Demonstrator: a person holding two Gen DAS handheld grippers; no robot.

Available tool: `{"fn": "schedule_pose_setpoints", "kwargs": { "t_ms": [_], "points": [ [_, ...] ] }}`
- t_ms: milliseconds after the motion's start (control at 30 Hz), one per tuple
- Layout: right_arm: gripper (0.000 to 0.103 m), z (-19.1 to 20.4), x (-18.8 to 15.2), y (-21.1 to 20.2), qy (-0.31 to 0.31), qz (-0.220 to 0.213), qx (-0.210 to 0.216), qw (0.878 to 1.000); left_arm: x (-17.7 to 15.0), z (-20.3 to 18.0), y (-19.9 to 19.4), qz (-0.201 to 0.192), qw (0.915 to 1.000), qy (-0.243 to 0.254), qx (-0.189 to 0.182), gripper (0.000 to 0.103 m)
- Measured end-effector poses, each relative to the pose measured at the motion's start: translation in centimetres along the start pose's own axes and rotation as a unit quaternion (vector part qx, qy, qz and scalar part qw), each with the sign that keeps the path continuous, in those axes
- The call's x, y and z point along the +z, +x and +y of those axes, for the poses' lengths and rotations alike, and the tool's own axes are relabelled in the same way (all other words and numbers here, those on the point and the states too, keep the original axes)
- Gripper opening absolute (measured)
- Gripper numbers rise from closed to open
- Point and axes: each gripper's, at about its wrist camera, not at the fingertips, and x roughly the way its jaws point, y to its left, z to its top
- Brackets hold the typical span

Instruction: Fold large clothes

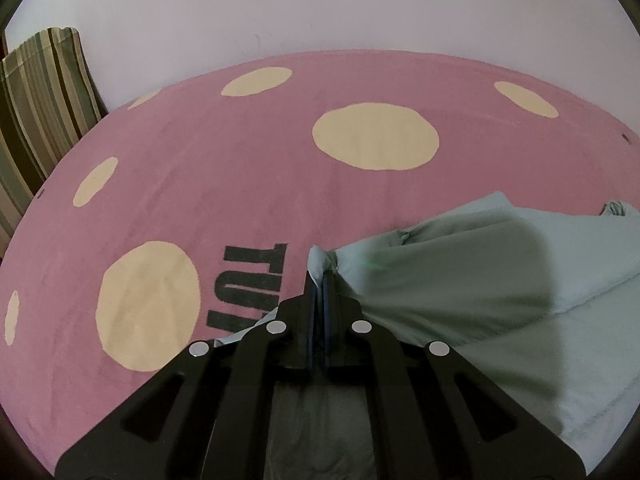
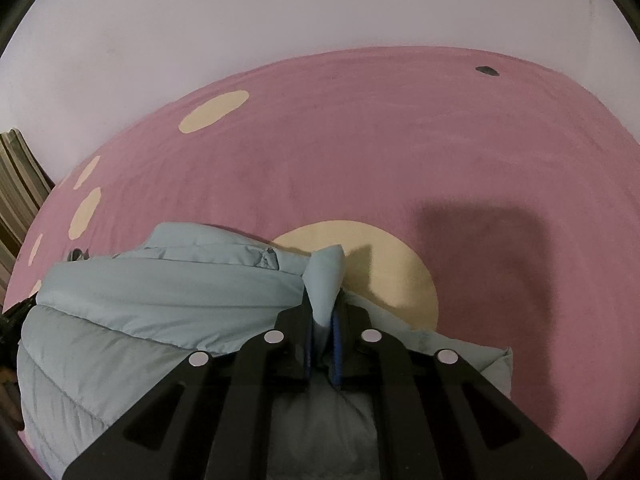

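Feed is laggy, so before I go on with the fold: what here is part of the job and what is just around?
In the job:
light blue padded garment
left tongs, shut on a bunch of it
right tongs, shut on another bunch

Just around:
pink spotted blanket underneath
striped cushion
small dark speck

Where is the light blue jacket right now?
The light blue jacket lies on the pink spotted blanket, pinched by the left tool and right tool.

Dark block letters "TU" on pink spotted blanket (image 1: 248, 184); further letters hidden behind left claw (image 1: 320, 280)
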Motion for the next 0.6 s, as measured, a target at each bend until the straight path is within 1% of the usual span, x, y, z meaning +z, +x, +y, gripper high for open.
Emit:
{"fn": "schedule_pose_setpoints", "kwargs": {
  "t_ms": [33, 100, 167, 267, 333, 400, 433, 467, 600],
  "points": [
    [0.008, 0.0, 0.1, -0.4, 0.000, 0.002, -0.001, 1.000, 0.0, 0.1, -0.5, -0.001, 1.0000, -0.002, 0.001, 0.009],
    [0.008, 0.2, 0.4, -1.6, 0.002, -0.001, -0.001, 1.000, -0.1, 0.6, -2.0, -0.007, 0.9999, -0.014, -0.003, 0.021],
    [0.008, 0.5, 0.5, -3.4, 0.004, -0.015, 0.000, 1.000, -0.1, 1.0, -4.2, -0.023, 0.9993, -0.031, -0.004, 0.027],
    [0.008, 2.2, 0.5, -6.2, 0.009, -0.038, 0.021, 0.999, 0.1, 0.2, -7.0, -0.041, 0.9976, -0.049, -0.028, 0.030],
    [0.008, 4.1, 0.3, -7.1, 0.005, -0.045, 0.039, 0.998, 0.0, -1.9, -8.7, -0.052, 0.9963, -0.044, -0.052, 0.034],
    [0.022, 6.2, -0.2, -6.9, -0.005, -0.040, 0.057, 0.998, -0.3, -4.6, -9.6, -0.059, 0.9952, -0.031, -0.071, 0.045],
    [0.032, 7.0, -0.4, -6.6, -0.009, -0.036, 0.064, 0.997, -0.5, -5.9, -9.6, -0.058, 0.9944, -0.027, -0.084, 0.045],
    [0.035, 8.0, -0.6, -6.2, -0.016, -0.033, 0.071, 0.997, -0.6, -7.1, -9.3, -0.052, 0.9940, -0.024, -0.093, 0.045],
    [0.035, 10.7, -1.6, -3.9, -0.045, -0.022, 0.061, 0.997, -1.3, -10.1, -7.2, -0.025, 0.9940, -0.032, -0.102, 0.046]
  ]
}}
